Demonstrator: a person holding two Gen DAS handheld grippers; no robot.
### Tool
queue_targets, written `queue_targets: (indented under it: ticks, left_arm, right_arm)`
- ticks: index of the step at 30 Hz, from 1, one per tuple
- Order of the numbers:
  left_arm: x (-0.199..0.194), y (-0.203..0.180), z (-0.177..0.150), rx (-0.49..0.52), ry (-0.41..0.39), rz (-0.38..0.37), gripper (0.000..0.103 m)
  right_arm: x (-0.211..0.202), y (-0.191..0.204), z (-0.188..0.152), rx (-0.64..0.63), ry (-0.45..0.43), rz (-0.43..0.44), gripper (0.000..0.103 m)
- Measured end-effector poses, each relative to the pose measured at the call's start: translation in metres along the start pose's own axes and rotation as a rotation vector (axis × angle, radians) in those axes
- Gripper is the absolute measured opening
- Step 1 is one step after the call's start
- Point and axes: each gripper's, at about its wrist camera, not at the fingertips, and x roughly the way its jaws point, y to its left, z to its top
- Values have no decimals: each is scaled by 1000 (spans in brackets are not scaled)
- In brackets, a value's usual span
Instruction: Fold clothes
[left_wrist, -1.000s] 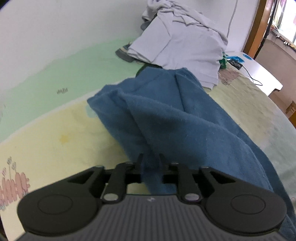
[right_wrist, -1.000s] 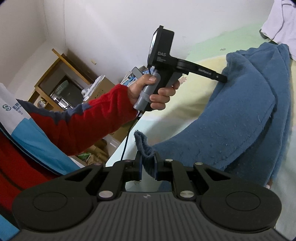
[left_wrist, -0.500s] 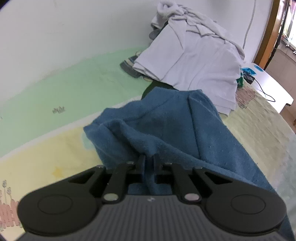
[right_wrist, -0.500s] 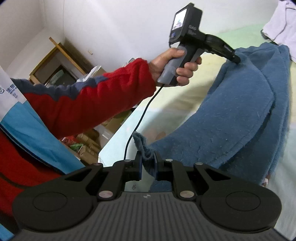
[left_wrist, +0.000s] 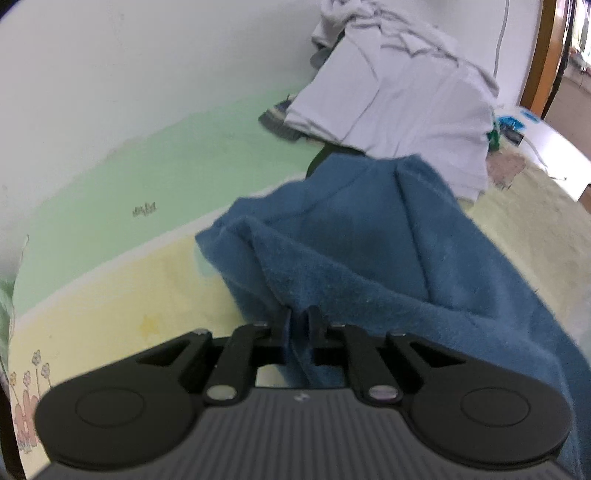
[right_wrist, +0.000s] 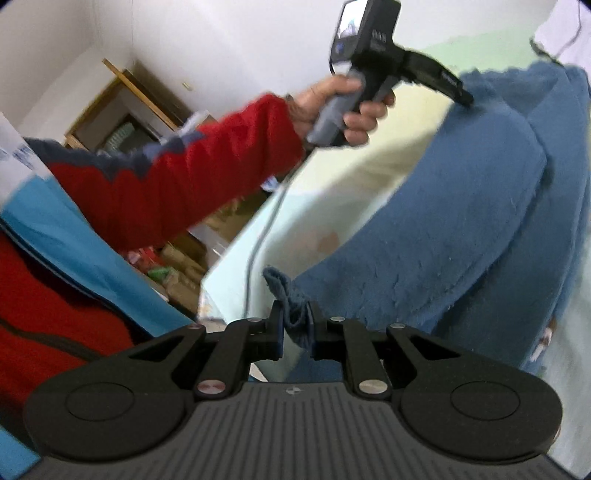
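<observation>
A blue fleece garment (left_wrist: 354, 236) lies bunched on the yellow and green bed sheet (left_wrist: 110, 288). My left gripper (left_wrist: 299, 317) is shut on one edge of it, cloth pinched between the fingers. In the right wrist view the same blue garment (right_wrist: 461, 221) stretches away to the upper right, and my right gripper (right_wrist: 297, 314) is shut on a corner that sticks up above the fingers. The left gripper (right_wrist: 466, 100) shows there too, held by a hand (right_wrist: 340, 107) in a red sleeve, its tips on the garment's far edge.
A pile of white clothes (left_wrist: 406, 92) lies behind the blue garment against the white wall (left_wrist: 110, 74). A white table (left_wrist: 554, 155) with cables stands at the far right. The person's red and blue jacket (right_wrist: 74, 240) fills the left of the right wrist view, boxes behind it.
The left gripper has carried its edge of the blue garment forward toward the white pile and the wall. The right gripper keeps its corner with little movement.
</observation>
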Motion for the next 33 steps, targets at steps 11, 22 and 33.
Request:
queue_targets:
  ticks: [11,22,33]
  left_arm:
    - [-36,16,-15,41,-41,66,24]
    - [-64,-48,-71,93,-59,-75,22]
    - [-67,-68,-97,97,-102,-11,22]
  right_arm:
    - [-24,-7,19,-13,-46,-2,20]
    - [6,-82,98,49,-271,-430,22]
    - [33,-126,171,137,-269,-449,14]
